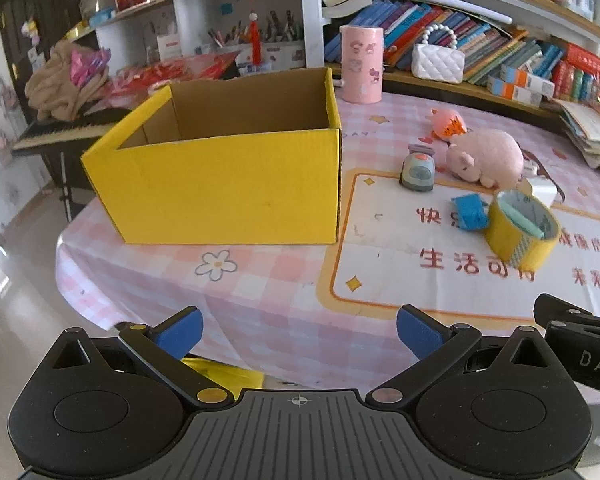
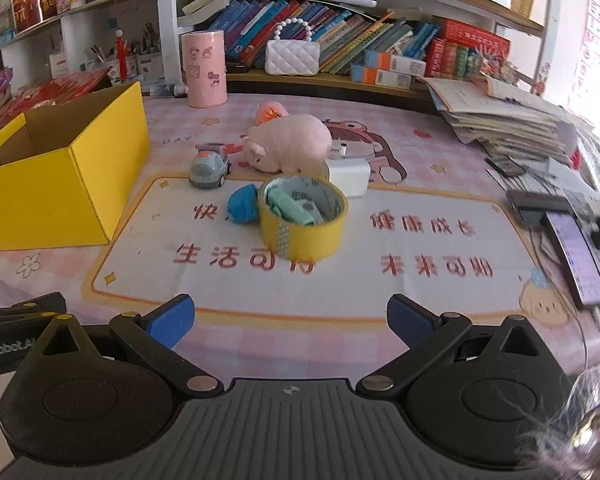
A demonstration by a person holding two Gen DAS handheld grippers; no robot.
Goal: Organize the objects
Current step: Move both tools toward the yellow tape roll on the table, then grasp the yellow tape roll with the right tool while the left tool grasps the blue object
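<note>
An open yellow cardboard box (image 1: pixel 228 184) (image 2: pixel 56 184) stands on the left of the pink checked table, its inside looking bare. To its right lie a yellow tape roll (image 2: pixel 302 220) (image 1: pixel 520 232) with a mint green item (image 2: pixel 292 206) resting in it, a blue object (image 2: pixel 242 204) (image 1: pixel 470 212), a small toy car (image 2: pixel 210 166) (image 1: pixel 418 168), a pink plush pig (image 2: pixel 288 142) (image 1: pixel 486 156), a white charger block (image 2: pixel 348 176) and a pink-orange toy (image 2: pixel 270 112) (image 1: pixel 448 122). My left gripper (image 1: pixel 300 332) hangs open at the table's near edge. My right gripper (image 2: pixel 290 318) is open too, short of the tape roll.
A pink cylinder (image 2: pixel 203 68) and a white quilted handbag (image 2: pixel 292 54) stand at the back before shelves of books. Stacked papers (image 2: pixel 512 120) and a phone (image 2: pixel 576 256) with cables lie at the right. A keyboard (image 1: pixel 64 132) sits beyond the table's left edge.
</note>
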